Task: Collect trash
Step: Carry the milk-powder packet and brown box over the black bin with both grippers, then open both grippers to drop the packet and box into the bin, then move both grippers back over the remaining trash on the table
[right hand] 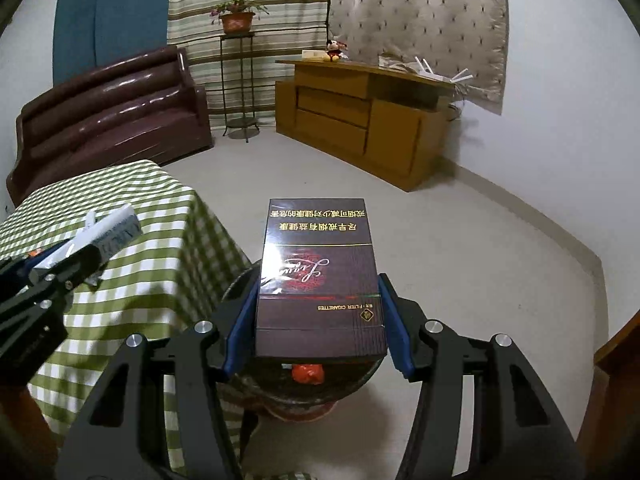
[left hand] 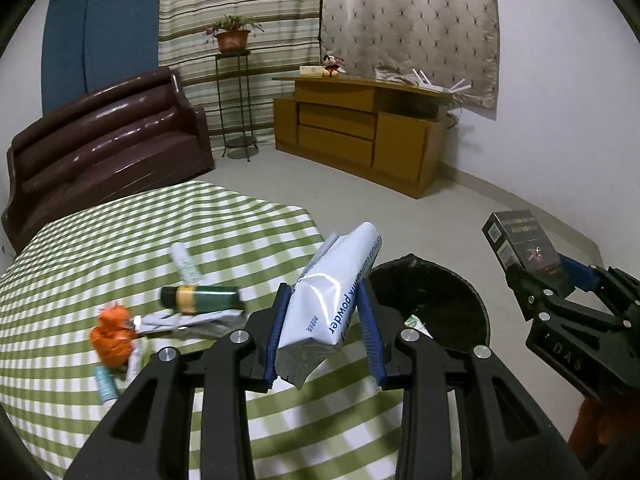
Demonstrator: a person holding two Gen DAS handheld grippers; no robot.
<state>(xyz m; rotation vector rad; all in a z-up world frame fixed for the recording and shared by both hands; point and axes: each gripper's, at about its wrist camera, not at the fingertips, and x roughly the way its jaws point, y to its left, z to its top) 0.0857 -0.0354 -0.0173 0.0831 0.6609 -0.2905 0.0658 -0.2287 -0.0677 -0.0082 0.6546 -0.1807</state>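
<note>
My left gripper (left hand: 325, 320) is shut on a white milk powder packet (left hand: 332, 300), held over the table's right edge beside the black trash bin (left hand: 472, 304). My right gripper (right hand: 318, 324) is shut on a dark cigarette box (right hand: 318, 280), held directly above the bin (right hand: 352, 384), which has an orange scrap (right hand: 307, 374) inside. The right gripper with the box (left hand: 520, 248) shows in the left wrist view, right of the bin. The left gripper with the packet (right hand: 108, 232) shows in the right wrist view.
On the green checked tablecloth (left hand: 80, 248) lie a green tube (left hand: 204, 299), orange crumpled trash (left hand: 112, 332), a silver wrapper (left hand: 188, 324), a white tube (left hand: 185, 262) and a small teal item (left hand: 105, 386). A brown sofa (left hand: 108, 148) and wooden cabinet (left hand: 360, 136) stand beyond.
</note>
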